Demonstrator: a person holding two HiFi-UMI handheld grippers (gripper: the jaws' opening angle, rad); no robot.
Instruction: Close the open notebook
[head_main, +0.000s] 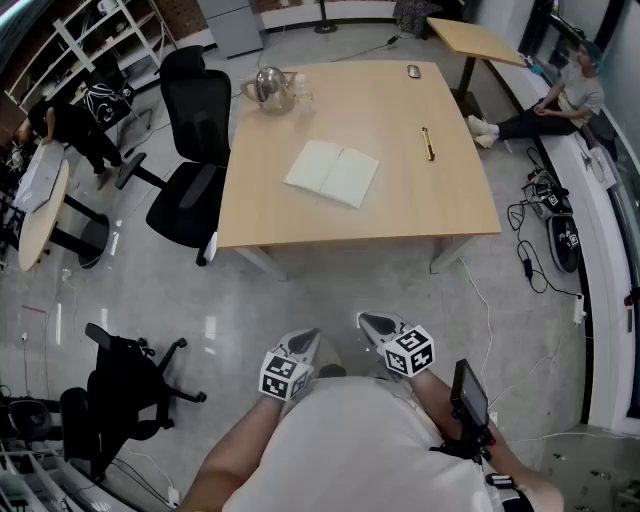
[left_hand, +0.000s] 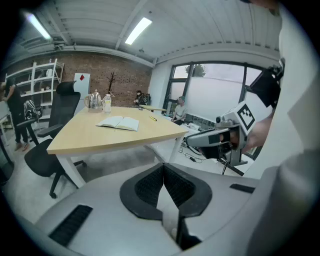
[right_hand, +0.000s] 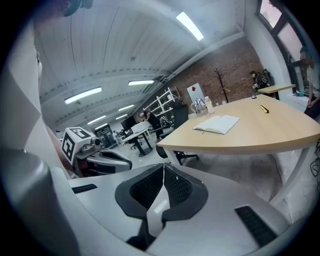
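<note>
Presently, notebook (head_main: 332, 173): lies open, pages up, near the middle of the surface (head_main: 440, 205), untouched and well apart from both grippers.
Left gripper (left_hand: 163, 175): jaws together, nothing between them; held low by the person's body, probably because no reach has begun.
Right gripper (right_hand: 163, 175): closed and empty, beside the left, aimed toward the notebook.
Next move: likely step closer, then flip 1 cover over.

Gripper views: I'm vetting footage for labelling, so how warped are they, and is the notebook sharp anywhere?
Left gripper view: strong fisheye, dark corners, the table bows, the notebook small but sharp. Right gripper view: same warp, notebook clear. Head view: milder bending, even light, notebook sharpest.
</note>
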